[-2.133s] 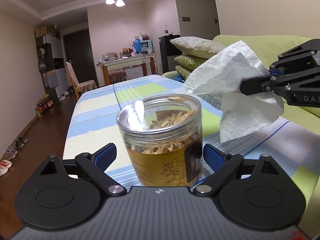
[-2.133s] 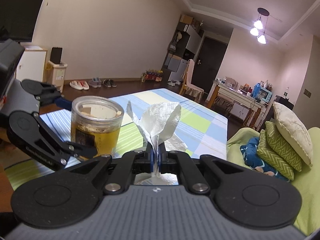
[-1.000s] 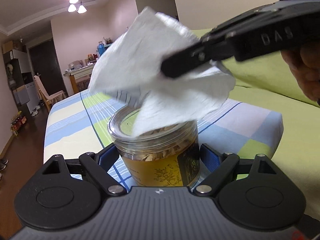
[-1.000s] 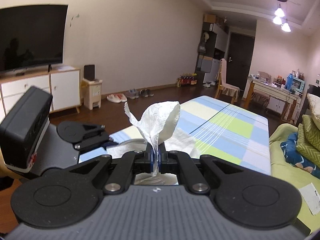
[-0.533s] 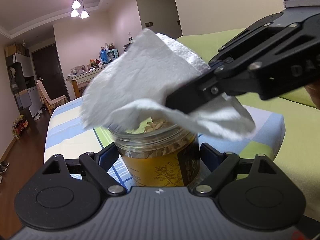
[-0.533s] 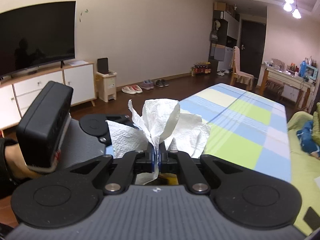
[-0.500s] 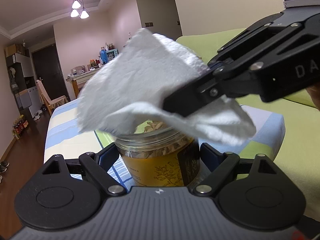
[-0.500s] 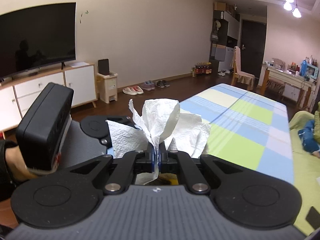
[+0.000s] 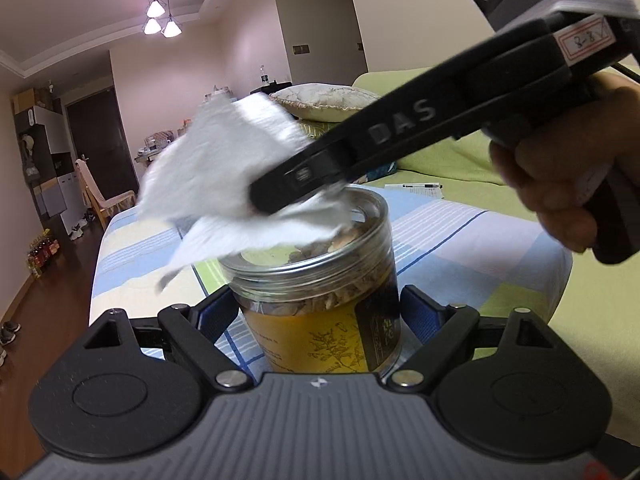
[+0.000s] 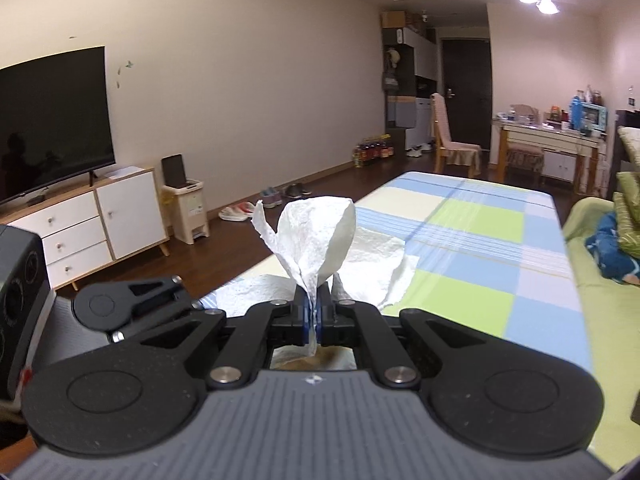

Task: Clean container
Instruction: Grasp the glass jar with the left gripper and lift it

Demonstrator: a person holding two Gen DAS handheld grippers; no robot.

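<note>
The clear jar (image 9: 316,280) sits low in the middle of the left wrist view, on the checked tablecloth (image 9: 460,240). The left gripper (image 9: 312,312) squeezes it from both sides with its blue pads. From the upper right, the right gripper (image 9: 276,196) lays a white paper towel (image 9: 224,176) on the jar's lid; the towel is blurry, so it may be rubbing. The right wrist view hides the jar but shows that gripper's (image 10: 313,316) jaws pinched tight on the towel (image 10: 316,240). A hand (image 9: 560,176) holds the handle.
</note>
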